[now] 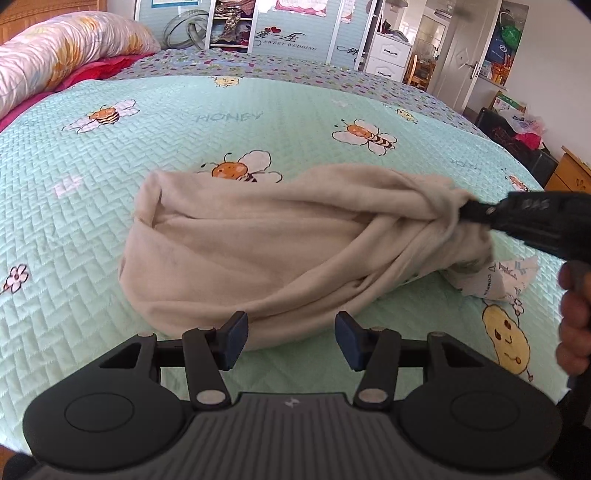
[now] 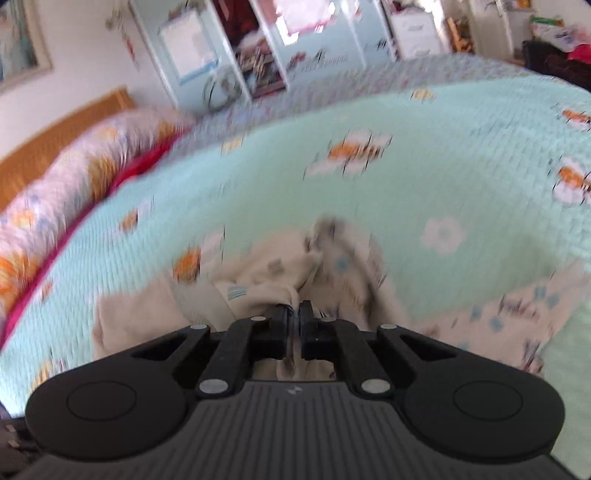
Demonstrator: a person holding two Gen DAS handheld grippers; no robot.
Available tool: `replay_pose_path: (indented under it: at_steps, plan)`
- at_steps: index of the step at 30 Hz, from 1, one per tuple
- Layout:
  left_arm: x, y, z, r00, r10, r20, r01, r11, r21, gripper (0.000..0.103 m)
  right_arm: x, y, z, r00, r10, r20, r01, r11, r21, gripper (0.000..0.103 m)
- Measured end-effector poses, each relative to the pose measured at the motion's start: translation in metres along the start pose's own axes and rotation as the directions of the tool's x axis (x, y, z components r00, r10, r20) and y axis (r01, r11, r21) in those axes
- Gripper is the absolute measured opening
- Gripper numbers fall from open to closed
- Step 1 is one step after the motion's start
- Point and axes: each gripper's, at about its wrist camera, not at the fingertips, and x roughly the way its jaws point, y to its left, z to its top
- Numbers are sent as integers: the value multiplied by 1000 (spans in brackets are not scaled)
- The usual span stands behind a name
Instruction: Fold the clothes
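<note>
A cream garment (image 1: 258,240) lies bunched on the mint bee-print bedspread (image 1: 184,122). Part of it with a small blue print shows at the right (image 1: 506,277). My left gripper (image 1: 290,338) stands open at the garment's near edge, its blue pads (image 1: 234,334) apart with nothing pressed between them. My right gripper (image 1: 467,208) comes in from the right and is shut on a gathered bunch of the cloth. In the blurred right wrist view, the right gripper (image 2: 293,314) has its jaws nearly together with the cream cloth (image 2: 266,273) pinched between them.
A floral quilt roll (image 1: 62,48) and red bedding lie along the bed's left side by a wooden headboard (image 2: 55,140). Wardrobes (image 1: 288,26) stand beyond the far edge. A person's hand (image 1: 574,321) holds the right gripper's handle. A wooden cabinet (image 1: 570,173) stands at the right.
</note>
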Motion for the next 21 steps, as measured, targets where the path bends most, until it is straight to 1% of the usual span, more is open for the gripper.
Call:
replay_pose_path:
  at_steps: [1, 3, 4, 6, 7, 8, 9, 10, 11, 13, 14, 15, 16, 17, 19, 21]
  plan:
    - [3, -2, 4, 1000, -2, 8, 2, 1000, 13, 55, -2, -5, 4, 1000, 9, 11, -10, 1000, 7, 9]
    - [9, -4, 12, 1000, 8, 3, -8, 999, 33, 55, -3, -7, 1, 1000, -9, 5, 9, 1000, -22, 20]
    - [12, -4, 16, 1000, 14, -14, -13, 999, 32, 55, -3, -5, -3, 1000, -18, -2, 18, 999, -43, 23]
    - [14, -3, 24, 998, 3, -55, -2, 1000, 19, 55, -4, 3, -10, 999, -19, -49, 15, 998, -67, 26]
    - [14, -3, 27, 997, -3, -71, 4, 1000, 18, 55, -6, 7, -11, 997, -15, -73, 10, 998, -68, 30]
    - [13, -4, 30, 997, 1, -72, 1, 1000, 28, 55, -12, 11, -12, 998, -9, -67, 4, 997, -74, 34]
    - [12, -5, 33, 998, 9, -66, -6, 999, 43, 55, -19, 16, -12, 999, -1, -53, -4, 997, -80, 45]
    - [11, -6, 36, 998, 17, -60, -13, 998, 58, 55, -24, 20, -13, 999, 3, -40, -7, 996, -89, 59]
    - [9, -7, 38, 999, 24, -44, -21, 997, 74, 55, -27, 23, -16, 999, 4, -34, -7, 995, -95, 62]
    - [3, -8, 34, 999, 32, 8, -33, 995, 90, 55, -33, 28, -23, 1000, 18, -18, -20, 994, -104, 62]
    - [-2, -7, 29, 999, 30, 33, -33, 996, 83, 55, -37, 31, -29, 1000, 19, 5, -18, 993, -115, 62]
    - [-8, -5, 23, 999, 32, 37, -34, 998, 56, 55, -41, 34, -36, 999, 17, 29, -13, 992, -127, 62]
    - [-16, -3, 18, 999, 37, 27, -38, 999, 20, 55, -42, 39, -42, 1000, 0, 25, 3, 990, -142, 62]
    - [-23, -1, 13, 999, 23, 25, -23, 1000, -3, 55, -43, 44, -48, 1000, -20, 16, 22, 987, -158, 62]
    - [-39, 0, 6, 999, -8, 52, 8, 1000, 8, 55, -32, 55, -57, 998, -39, -42, 30, 977, -211, 62]
    - [-52, -1, 3, 998, 17, 65, -18, 1000, 17, 55, -6, 56, -62, 996, -58, -72, 41, 976, -212, 61]
